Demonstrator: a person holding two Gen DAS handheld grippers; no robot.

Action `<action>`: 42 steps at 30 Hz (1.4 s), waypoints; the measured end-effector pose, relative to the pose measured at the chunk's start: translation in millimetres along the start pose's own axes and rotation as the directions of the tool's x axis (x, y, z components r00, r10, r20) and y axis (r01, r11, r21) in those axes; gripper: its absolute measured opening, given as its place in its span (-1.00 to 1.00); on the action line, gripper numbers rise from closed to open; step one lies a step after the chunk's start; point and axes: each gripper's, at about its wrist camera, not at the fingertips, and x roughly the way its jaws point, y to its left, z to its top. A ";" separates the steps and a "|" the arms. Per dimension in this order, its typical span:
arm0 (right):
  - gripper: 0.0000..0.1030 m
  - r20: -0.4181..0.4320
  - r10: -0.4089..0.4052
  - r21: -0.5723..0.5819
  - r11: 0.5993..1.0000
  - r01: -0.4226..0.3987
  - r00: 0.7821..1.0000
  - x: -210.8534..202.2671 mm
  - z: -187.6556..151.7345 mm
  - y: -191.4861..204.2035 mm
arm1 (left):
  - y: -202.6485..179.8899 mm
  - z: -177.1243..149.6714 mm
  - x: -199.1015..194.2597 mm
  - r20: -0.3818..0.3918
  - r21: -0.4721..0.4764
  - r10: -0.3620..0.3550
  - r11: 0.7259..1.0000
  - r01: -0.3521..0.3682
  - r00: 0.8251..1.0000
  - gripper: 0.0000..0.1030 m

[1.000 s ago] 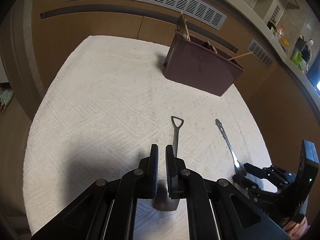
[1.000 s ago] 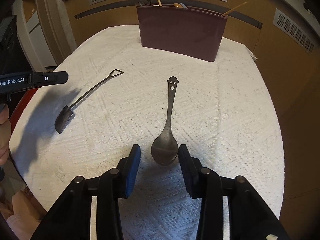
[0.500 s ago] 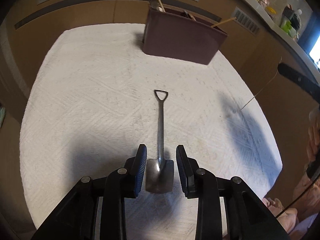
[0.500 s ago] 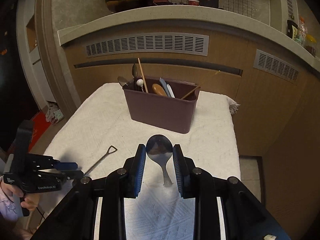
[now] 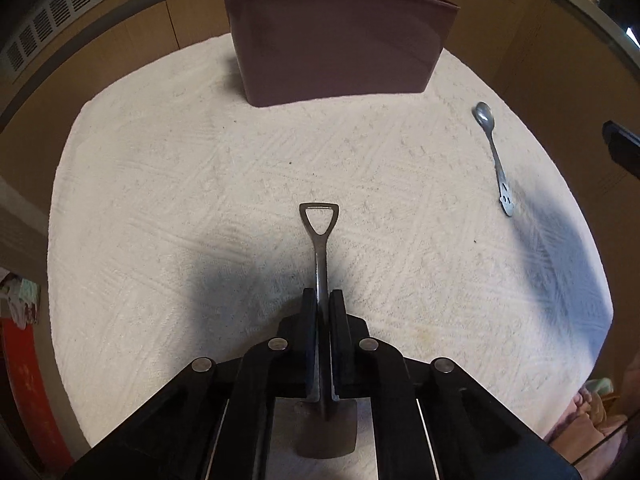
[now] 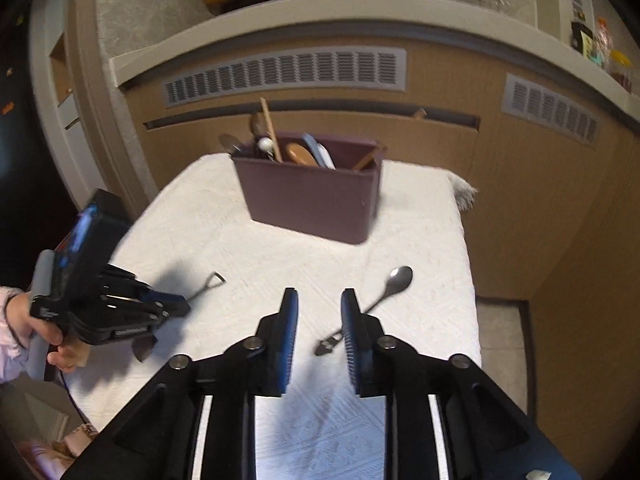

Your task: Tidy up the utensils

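My left gripper (image 5: 322, 296) is shut on the thin handle of a metal shovel-shaped spoon (image 5: 319, 232). Its flat blade lies under the gripper body, and its loop end points at the maroon utensil holder (image 5: 340, 48). In the right wrist view the left gripper (image 6: 176, 306) clamps this shovel spoon (image 6: 214, 280) low over the cloth. My right gripper (image 6: 319, 294) hangs open and empty above the table. A smiley-handled spoon (image 6: 396, 280) lies on the cloth beyond its right finger. The same smiley-handled spoon (image 5: 492, 148) shows at the right in the left wrist view. The holder (image 6: 312, 204) contains several utensils.
A white textured cloth (image 5: 160, 200) covers the small table, whose edges fall away on the left and right. Wooden cabinet fronts with vent grilles (image 6: 284, 72) stand close behind the holder. A person's hand (image 6: 60, 348) grips the left tool.
My left gripper has closed on the shovel spoon's handle. The right gripper has risen, and the smiley spoon that was between its fingers now lies on the cloth.
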 end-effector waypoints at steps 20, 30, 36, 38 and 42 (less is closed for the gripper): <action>-0.16 -0.230 -0.231 0.231 0.931 0.284 0.945 151.7 23.7 -41.0 | 52.7 -12.6 -65.7 0.395 -0.295 0.001 0.947 0.126 0.919 -0.89; -0.90 -0.163 -0.148 0.084 0.983 0.163 0.976 122.0 9.8 -9.7 | 44.1 -8.9 -43.3 0.292 -0.293 0.017 0.953 0.072 0.956 -0.85; -0.90 -0.117 -0.060 0.084 0.994 0.070 0.991 95.7 4.9 -3.4 | 49.9 -0.6 -14.7 0.153 -0.307 -0.006 0.950 0.053 0.988 -0.51; -0.90 -0.103 -0.036 0.087 0.995 0.045 0.994 92.6 3.0 -4.5 | 52.4 5.8 -1.6 0.102 -0.317 -0.004 0.948 0.036 0.995 -0.51; -0.89 -0.068 -0.003 0.093 0.996 0.010 0.998 86.6 -0.8 -12.9 | 53.8 23.1 15.3 0.045 -0.313 -0.003 0.950 0.016 0.999 -0.51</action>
